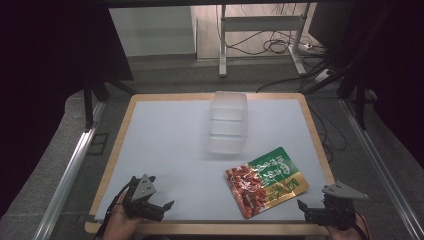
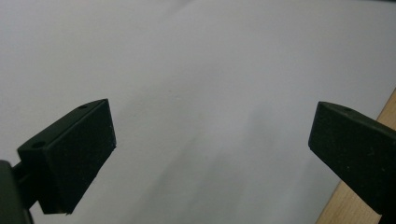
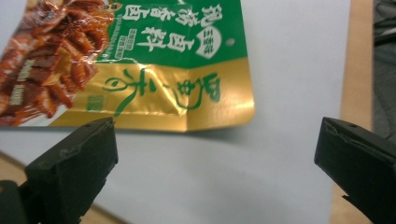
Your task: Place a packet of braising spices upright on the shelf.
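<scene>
Two grippers are sitting at the bottom of the high view, one in each lower corner. The left gripper point(image 1: 157, 200), held by a hand point(image 1: 120, 222) coming in at the lower left, is hovering over the near edge of the pale blue mat point(image 1: 165, 145) with its jaws spread apart and nothing between them. In the left gripper view its two black jaws are standing wide at either side of the frame, with bare mat filling the middle and a strip of the wooden table edge point(image 2: 359, 205) showing at the lower right.

The right gripper point(image 1: 307, 210) is resting at the lower right of the high view, also spread and pinching nothing. In the right gripper view its jaws are rising from the bottom corners, and the snack packet point(image 3: 135, 60) is lying flat on the mat just ahead of them in the upper left of the frame, apart from both jaws.

In the high view the green, gold and red packet point(image 1: 266, 181) is lying right of centre in the lower half, tilted. Just above it, a clear plastic container point(image 1: 227, 122) is standing in the middle of the mat, near the packet.
</scene>
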### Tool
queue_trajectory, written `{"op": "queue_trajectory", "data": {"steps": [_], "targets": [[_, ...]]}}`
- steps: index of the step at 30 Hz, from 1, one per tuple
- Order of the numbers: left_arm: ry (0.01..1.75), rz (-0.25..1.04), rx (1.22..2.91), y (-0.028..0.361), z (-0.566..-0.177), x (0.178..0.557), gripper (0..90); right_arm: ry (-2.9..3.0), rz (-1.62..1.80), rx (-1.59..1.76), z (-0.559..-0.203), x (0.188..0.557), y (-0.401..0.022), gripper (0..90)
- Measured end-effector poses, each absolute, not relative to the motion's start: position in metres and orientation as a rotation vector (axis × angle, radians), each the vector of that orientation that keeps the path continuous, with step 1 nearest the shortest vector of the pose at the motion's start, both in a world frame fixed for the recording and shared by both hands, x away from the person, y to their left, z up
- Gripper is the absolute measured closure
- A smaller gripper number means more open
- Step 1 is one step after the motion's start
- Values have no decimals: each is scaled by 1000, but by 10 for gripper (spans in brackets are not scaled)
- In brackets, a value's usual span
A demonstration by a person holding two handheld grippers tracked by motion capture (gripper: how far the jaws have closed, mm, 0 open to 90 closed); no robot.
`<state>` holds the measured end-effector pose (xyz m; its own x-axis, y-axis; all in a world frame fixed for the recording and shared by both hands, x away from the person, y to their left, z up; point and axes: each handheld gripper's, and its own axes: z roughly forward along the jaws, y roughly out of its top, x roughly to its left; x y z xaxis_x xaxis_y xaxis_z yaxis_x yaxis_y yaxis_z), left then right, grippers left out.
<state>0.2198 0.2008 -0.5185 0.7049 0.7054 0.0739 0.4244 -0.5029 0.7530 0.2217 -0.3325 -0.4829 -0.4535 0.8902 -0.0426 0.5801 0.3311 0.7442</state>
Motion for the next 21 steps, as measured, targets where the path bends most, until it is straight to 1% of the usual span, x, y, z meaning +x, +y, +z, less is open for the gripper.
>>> {"op": "queue_trajectory", "data": {"steps": [6, 11, 14, 16, 21], "targets": [[861, 479, 2166, 202, -519, 221, 6, 2128, 1030, 1335, -488, 227, -337, 0], [855, 488, 2166, 204, -520, 222, 6, 2146, 1015, 1310, -489, 225, -334, 0], [820, 455, 2120, 204, -517, 221, 2, 2153, 999, 1301, -489, 225, -333, 0], [813, 460, 2109, 205, -516, 220, 2, 2151, 998, 1301, -490, 225, -333, 0], [826, 452, 2119, 205, -518, 221, 1, 2145, 1009, 1300, -490, 225, -333, 0]]}}
